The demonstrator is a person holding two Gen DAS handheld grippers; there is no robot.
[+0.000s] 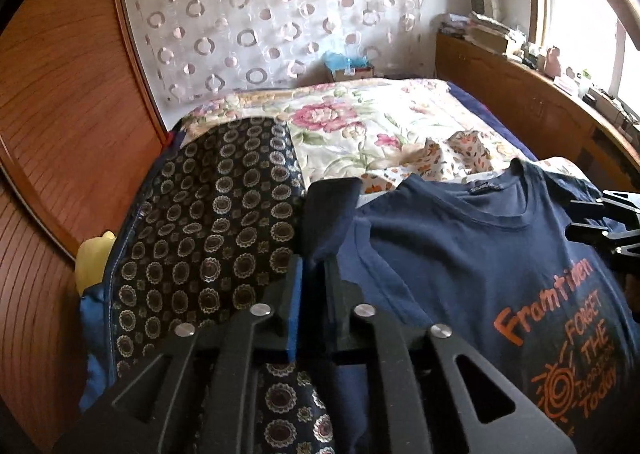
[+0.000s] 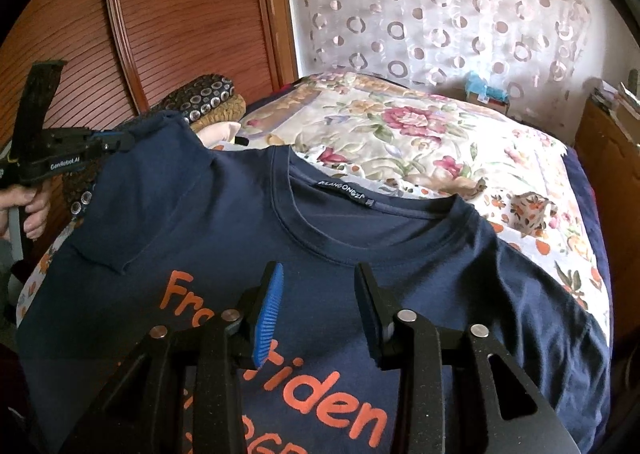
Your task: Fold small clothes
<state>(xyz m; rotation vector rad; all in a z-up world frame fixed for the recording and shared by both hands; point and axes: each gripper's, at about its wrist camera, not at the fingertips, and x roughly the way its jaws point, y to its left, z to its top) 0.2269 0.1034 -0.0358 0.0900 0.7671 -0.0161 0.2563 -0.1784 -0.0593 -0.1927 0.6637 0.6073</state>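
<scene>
A navy T-shirt with orange lettering lies face up on the bed, collar toward the far end. My left gripper is shut on its left sleeve, which stands up out of the narrow jaws. In the right wrist view that gripper, held by a hand, holds the sleeve raised and drawn in over the shirt's shoulder. My right gripper hovers open above the T-shirt's chest, just below the collar, with nothing pinched between its blue pads. Its tips show at the right edge of the left wrist view.
A dark cushion with round motifs lies left of the shirt. The floral bedspread stretches beyond, with a crumpled small floral garment on it. A wooden slatted wardrobe door stands left, a wooden cabinet right, a cardboard box behind.
</scene>
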